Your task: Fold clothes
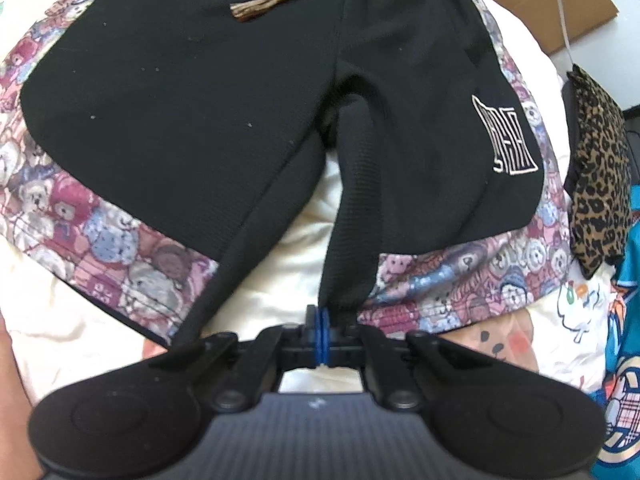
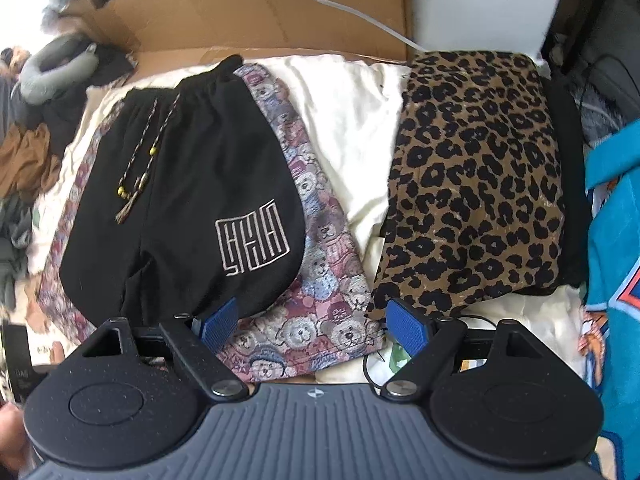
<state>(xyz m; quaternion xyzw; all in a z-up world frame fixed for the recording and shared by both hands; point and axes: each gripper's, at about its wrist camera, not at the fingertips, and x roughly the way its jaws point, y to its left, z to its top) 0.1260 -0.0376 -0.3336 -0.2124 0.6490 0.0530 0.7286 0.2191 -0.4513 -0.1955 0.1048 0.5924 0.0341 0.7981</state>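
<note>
Black shorts [image 1: 180, 92] with teddy-bear print panels lie flat on a cream bedcover [image 1: 296, 232] as the left gripper [image 1: 323, 336], fingers pressed together, pinches an inner leg hem; the right gripper [image 2: 316, 326] waits spread over the outer hem, beside a folded leopard-print garment [image 2: 480, 184]. Folding seems barely begun: the next move likely calls for carrying one leg across. The embroidered logo [image 2: 252, 236] is too stylised to read.

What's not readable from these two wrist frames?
- Left gripper: pads shut at the inner hem of the shorts; whether cloth sits between them is unclear, left wrist view.
- Waistband: cut off by the top edge, left wrist view.
- Embroidered logo: lettering too stylised to read.
- Leopard-print garment: type hidden by its own fold.
- Right gripper: open, its body covers the near hem.
</note>
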